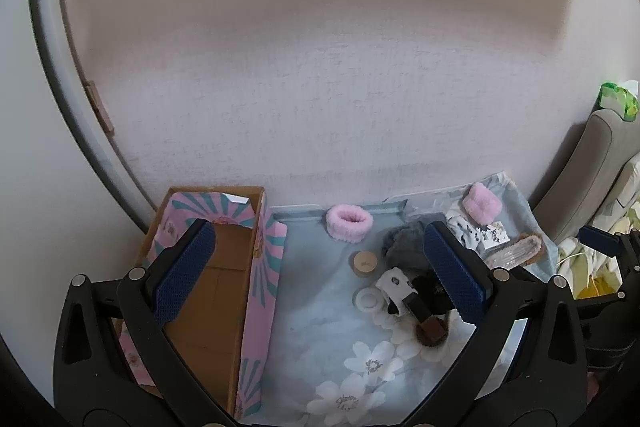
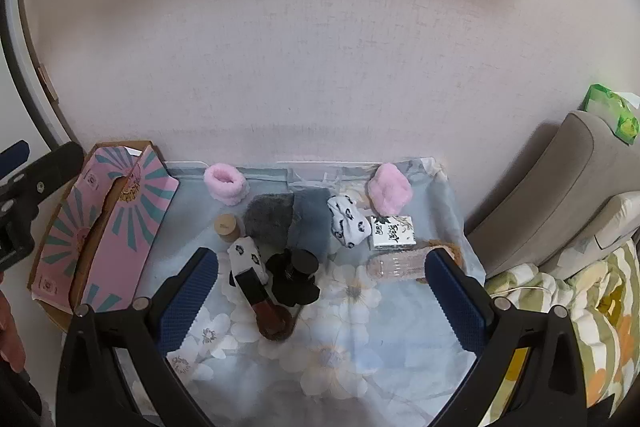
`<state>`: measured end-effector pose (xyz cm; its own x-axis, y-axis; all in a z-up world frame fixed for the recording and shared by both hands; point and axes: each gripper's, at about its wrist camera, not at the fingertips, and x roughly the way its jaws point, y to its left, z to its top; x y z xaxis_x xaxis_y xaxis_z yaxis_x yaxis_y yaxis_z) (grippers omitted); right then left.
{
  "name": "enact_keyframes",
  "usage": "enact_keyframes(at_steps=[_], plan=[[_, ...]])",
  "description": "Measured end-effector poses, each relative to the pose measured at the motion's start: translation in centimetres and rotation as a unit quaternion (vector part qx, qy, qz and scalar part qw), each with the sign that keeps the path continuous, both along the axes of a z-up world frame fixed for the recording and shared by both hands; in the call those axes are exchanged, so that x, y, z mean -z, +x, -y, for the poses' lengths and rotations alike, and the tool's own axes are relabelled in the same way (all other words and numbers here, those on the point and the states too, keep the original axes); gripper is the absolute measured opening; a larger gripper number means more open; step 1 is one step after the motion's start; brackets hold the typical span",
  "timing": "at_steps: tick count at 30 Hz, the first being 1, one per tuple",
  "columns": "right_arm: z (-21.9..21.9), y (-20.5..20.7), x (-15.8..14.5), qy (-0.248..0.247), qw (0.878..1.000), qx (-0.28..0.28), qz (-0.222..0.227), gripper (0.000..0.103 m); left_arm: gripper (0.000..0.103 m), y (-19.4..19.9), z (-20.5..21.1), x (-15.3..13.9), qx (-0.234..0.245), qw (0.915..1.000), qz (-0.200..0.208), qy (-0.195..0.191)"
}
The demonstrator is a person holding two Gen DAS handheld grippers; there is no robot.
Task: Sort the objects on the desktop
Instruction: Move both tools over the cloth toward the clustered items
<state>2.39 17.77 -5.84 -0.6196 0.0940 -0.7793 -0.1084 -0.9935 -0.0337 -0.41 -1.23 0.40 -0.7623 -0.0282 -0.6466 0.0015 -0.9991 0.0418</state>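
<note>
left gripper point(image 1: 320, 267): jaws wide, holding nothing, hanging above the cloth point(image 1: 312, 327) with its left finger over the box point(image 1: 212, 291).
right gripper point(image 2: 320, 287): jaws wide, nothing held, above the clutter.
items ahead of the right gripper, between its fingers: black bottle point(image 2: 298, 275), brown bottle point(image 2: 266, 311), patterned sock point(image 2: 248, 259), wooden jar point(image 2: 228, 227), grey fur piece point(image 2: 276, 219); further ahead, pink band point(image 2: 225, 183), pink pad point(image 2: 390, 195), card point(image 2: 392, 231).
handling, judged: bands and socks soft and light, pinch mid-body; bottles stiff, smooth, likely to roll, grip across the barrel; jar small, take by its sides.
</note>
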Motion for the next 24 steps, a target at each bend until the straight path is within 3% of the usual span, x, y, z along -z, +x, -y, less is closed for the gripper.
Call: enact_keyframes(at_steps=[10, 15, 21, 22, 24], plan=[[-0.2, 0.2, 0.1, -0.009, 1.0, 0.004, 0.005, 0.103, 0.103, 0.3, -0.4, 0.3, 0.01, 0.9999, 0.004, 0.0], [0.0, 0.2, 0.0, -0.013, 1.0, -0.003, 0.003, 0.103, 0.103, 0.2, 0.3, 0.5, 0.021, 0.9991, 0.018, 0.032], [0.2, 0.2, 0.1, -0.018, 1.0, -0.012, 0.003, 0.103, 0.103, 0.1, 0.9, 0.6, 0.023, 0.9993, 0.021, 0.02], [0.1, 0.3, 0.1, -0.017, 1.0, -0.013, 0.0, 0.103, 0.103, 0.1, 1.1, 0.6, 0.065, 0.9974, 0.022, 0.02], [-0.5, 0.7, 0.0, -0.014, 1.0, -0.017, -0.005, 0.103, 0.103, 0.0, 1.6, 0.8, 0.065, 0.9974, 0.022, 0.021]])
